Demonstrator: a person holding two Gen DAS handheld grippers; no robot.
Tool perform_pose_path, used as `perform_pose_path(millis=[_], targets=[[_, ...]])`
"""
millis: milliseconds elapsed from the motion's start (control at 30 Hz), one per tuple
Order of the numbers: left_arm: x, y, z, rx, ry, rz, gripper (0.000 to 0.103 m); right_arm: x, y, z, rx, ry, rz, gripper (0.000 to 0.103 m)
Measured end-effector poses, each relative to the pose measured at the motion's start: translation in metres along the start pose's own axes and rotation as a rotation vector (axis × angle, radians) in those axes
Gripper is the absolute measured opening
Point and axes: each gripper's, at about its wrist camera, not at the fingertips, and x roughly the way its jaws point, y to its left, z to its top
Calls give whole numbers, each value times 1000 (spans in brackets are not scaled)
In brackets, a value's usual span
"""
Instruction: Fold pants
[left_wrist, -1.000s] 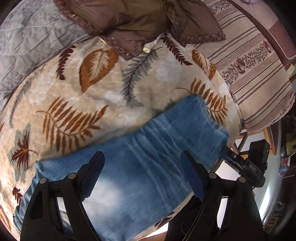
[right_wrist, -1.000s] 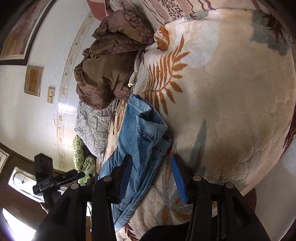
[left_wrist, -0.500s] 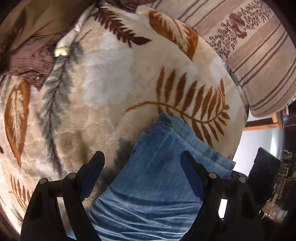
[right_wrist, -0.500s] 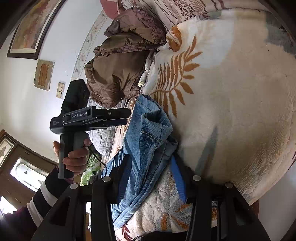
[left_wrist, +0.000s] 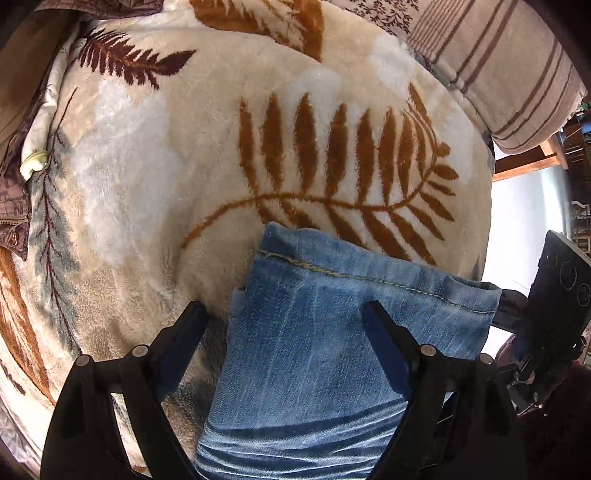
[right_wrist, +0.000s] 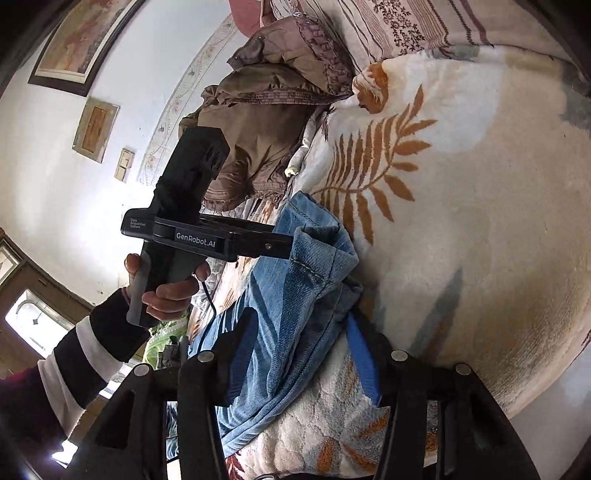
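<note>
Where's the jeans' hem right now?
In the left wrist view the hem lies low and centre-right on the leaf-print blanket, just below the orange fern.

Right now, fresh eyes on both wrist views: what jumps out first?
The blue jeans dominate: a hemmed leg end lies on the cream blanket with orange fern prints, directly between the open jaws of the left gripper. In the right wrist view, the left gripper's black body, marked GenRobot.AI, reaches toward the hem, while the right gripper straddles the denim edge, jaws apart. A crumpled brown garment sits beyond the jeans, near the wall.
</note>
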Motion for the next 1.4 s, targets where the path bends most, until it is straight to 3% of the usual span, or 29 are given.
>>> perform_pose_path(millis=[167, 233, 267, 300, 333, 367, 433, 500, 633, 867, 1000, 1167, 1300, 1400], targets=[[2, -15, -3, 105, -20, -27, 87, -3, 1, -2, -11, 15, -27, 51], [-1, -25, -8, 149, -52, -21, 76, -3, -1, -1, 0, 8, -17, 50], [-3, -29, -10, 146, -71, -25, 61, -1, -1, -1, -2, 3, -13, 48], [-5, -33, -14, 129, -95, -24, 43, 1, -1, 1, -7, -4, -20, 35], [-10, -28, -18, 99, -115, -33, 32, 5, -2, 2, -11, -4, -28, 19], [-14, -20, -21, 57, -127, -58, 23, 9, -5, 4, -3, 5, -24, 16], [-21, -15, -29, -3, -167, -83, 22, 10, -12, 5, 57, -10, 27, 14], [-32, -24, -44, 6, -214, -60, 21, 9, -5, 6, 48, -12, 38, 13], [-63, -40, -68, -7, -278, -50, 21, -5, 24, 6, -53, -23, 69, 13], [-108, -27, -131, -78, -320, 10, 22, -20, 84, -13, -251, 23, 68, 13], [-110, -12, -168, -166, -297, 37, 23, -6, 123, -37, -387, 101, 51, 13], [-77, 21, -220, -361, -182, 77, 30, 38, 153, -73, -509, 269, -6, 14], [-58, 33, -258, -463, -121, 100, 34, 71, 162, -105, -555, 393, -77, 24], [-60, 33, -278, -511, -131, 121, 38, 81, 170, -125, -607, 434, -140, 40]])
